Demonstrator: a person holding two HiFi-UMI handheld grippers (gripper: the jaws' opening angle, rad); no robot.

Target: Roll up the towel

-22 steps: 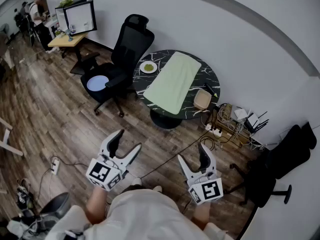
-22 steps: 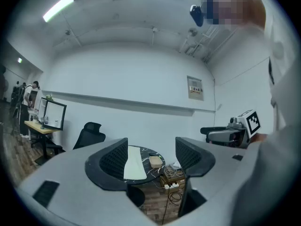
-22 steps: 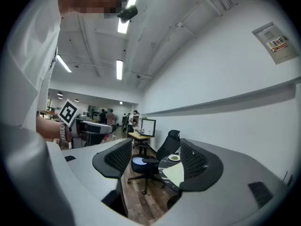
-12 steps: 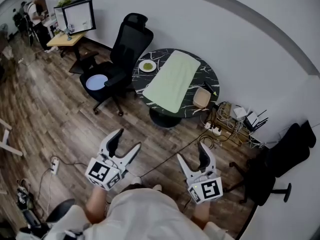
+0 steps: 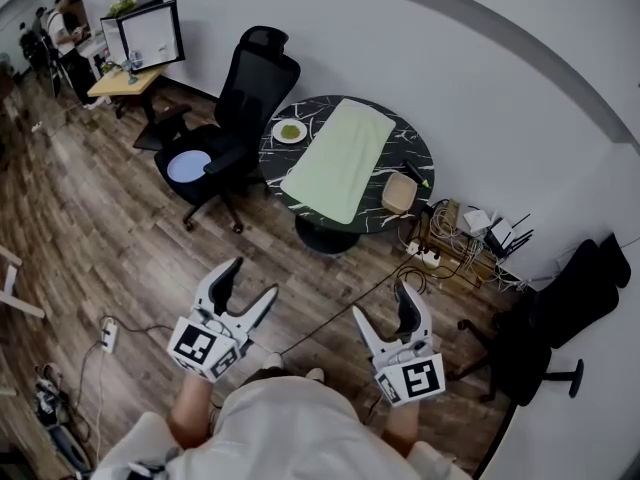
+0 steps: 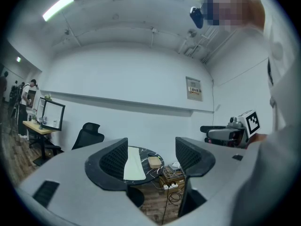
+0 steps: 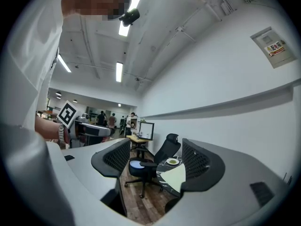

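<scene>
L gripper (image 5: 253,280) + R gripper (image 5: 383,306): jaws of both spread wide, nothing betw. the pads, nothing held. Both level, in front of the person's chest, over wood floor (image 5: 120,238), well apart from the work.

Towel (image 5: 338,160): pale green, lying flat + full length across round dark table (image 5: 395,146), near end draped a bit over the edge. No fold or roll started at either end, as far as head view shows. Also on table: small plate (image 5: 290,131) on one side, clear of the towel; tan box (image 5: 399,194) on the other, just beside its edge, contact unclear. Black chair (image 5: 235,118) just beside the table.

Progress, my est.: nil. Task not begun; person stands well off the table. Left to do: approach, bring both grippers to one short end, pinch the edge, turn it onto itself, roll along the whole length. Box near towel's side may get in R gripper's way.
</scene>
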